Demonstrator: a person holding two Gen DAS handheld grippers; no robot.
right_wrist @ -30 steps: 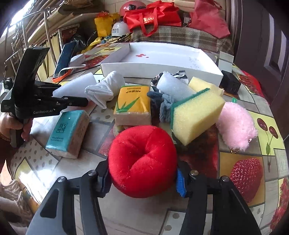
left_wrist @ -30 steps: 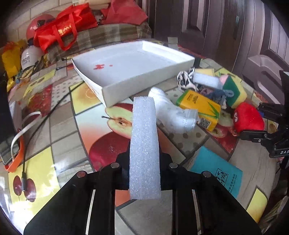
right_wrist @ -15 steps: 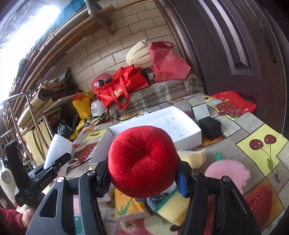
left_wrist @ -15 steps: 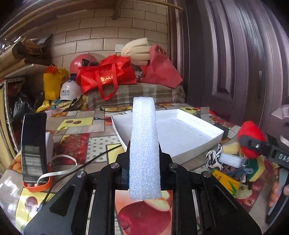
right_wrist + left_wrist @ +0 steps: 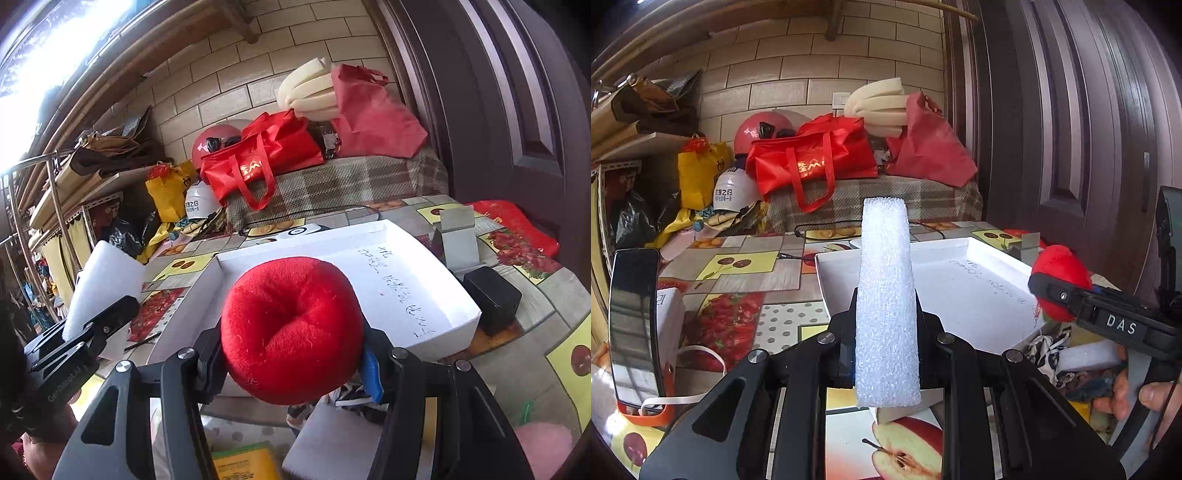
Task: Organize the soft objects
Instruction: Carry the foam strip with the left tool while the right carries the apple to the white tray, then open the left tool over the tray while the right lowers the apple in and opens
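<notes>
My left gripper point(image 5: 886, 332) is shut on a white foam block point(image 5: 886, 295) and holds it upright in the air before the white shallow box point(image 5: 982, 295). My right gripper point(image 5: 291, 354) is shut on a red plush ball point(image 5: 291, 328), raised over the near edge of the same box point(image 5: 406, 280). The right gripper with the ball also shows at the right of the left wrist view point(image 5: 1060, 284). The left gripper with the foam shows at the left of the right wrist view point(image 5: 103, 291).
A phone on a stand point(image 5: 635, 325) stands at the left. A black cube point(image 5: 491, 299) and a grey bracket point(image 5: 458, 236) sit right of the box. Soft items lie below: a pink plush point(image 5: 546, 446), a yellow pack point(image 5: 243, 461), patterned cloth point(image 5: 1049, 350). Bags are piled behind point(image 5: 812, 166).
Both grippers rose from the table with their objects and moved toward the white box. The red ball now hangs over the box's near edge.
</notes>
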